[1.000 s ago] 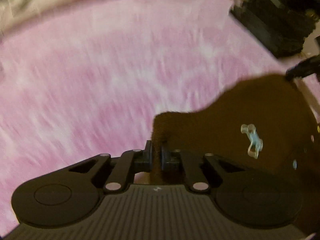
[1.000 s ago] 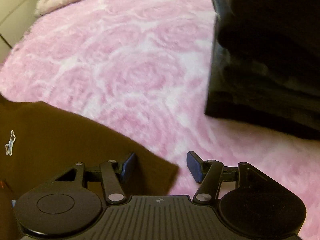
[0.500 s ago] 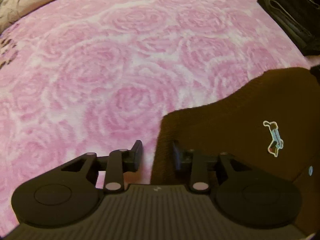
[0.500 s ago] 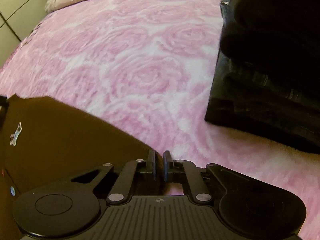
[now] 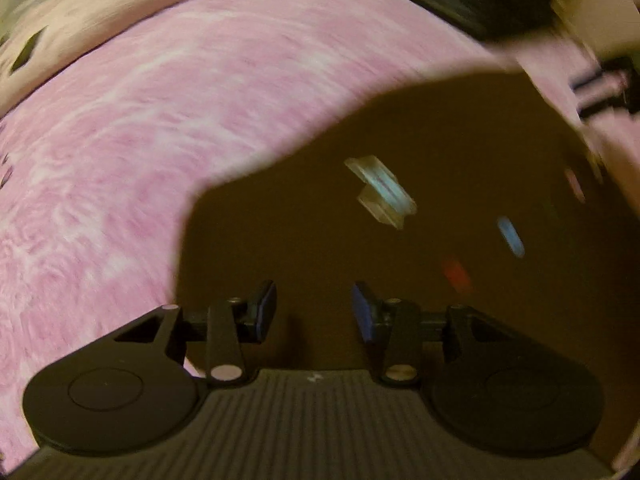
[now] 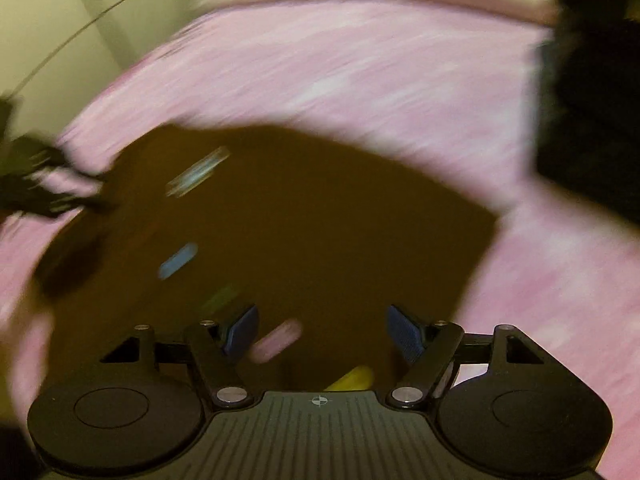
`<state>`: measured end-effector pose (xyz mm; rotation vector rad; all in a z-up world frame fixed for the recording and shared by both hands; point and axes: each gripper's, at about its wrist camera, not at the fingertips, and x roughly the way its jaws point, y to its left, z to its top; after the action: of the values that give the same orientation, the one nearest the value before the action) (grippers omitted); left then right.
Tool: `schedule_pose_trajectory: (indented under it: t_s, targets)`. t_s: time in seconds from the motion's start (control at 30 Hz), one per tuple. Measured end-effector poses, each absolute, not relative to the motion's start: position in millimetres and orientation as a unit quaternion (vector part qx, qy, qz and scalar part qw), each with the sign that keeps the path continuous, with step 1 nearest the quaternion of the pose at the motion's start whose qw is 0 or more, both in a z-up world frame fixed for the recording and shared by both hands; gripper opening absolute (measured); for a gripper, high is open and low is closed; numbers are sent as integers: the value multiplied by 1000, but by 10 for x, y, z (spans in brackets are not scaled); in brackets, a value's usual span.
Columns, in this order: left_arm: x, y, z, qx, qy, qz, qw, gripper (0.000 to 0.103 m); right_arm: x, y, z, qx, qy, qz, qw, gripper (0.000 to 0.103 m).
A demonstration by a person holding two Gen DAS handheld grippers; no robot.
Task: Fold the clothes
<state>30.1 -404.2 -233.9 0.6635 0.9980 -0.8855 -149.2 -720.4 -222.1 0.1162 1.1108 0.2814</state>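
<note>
Brown garment (image 5: 400,300) on pink blanket (image 5: 160,140), edges free.

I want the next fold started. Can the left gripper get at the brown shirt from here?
Probably yes. The left gripper is open right over the brown shirt, which lies flat on the pink blanket, with nothing between them.

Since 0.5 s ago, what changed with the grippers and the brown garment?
The right gripper, clamped on the brown garment 0.5 s ago, has let go and is open. The left gripper has opened wider, now over the garment, and both views blur with motion. The garment still lies on the pink blanket.
</note>
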Motion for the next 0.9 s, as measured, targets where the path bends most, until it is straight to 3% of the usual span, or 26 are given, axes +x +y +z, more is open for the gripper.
schedule_pose_trajectory:
  t_s: [0.17,0.37,0.63,0.9]
  targets:
    - [-459,-3644,-2575,362,487,-381,698,38,-2248,-6766,-2524,38,571,191,797,75]
    - [-589,-3114,-2532,360,496,-329,719,41,-2835,-6571,-2482,-55,579,160,797,75]
    - [-816,-2794,-2235,339,455,-354,744,38,-2920,-6063,-2301,-71,579,19,812,75]
    - [-1245,-2641,-1913,369,422,-406,722,40,-3112,-5698,-2091,-92,579,22,810,75]
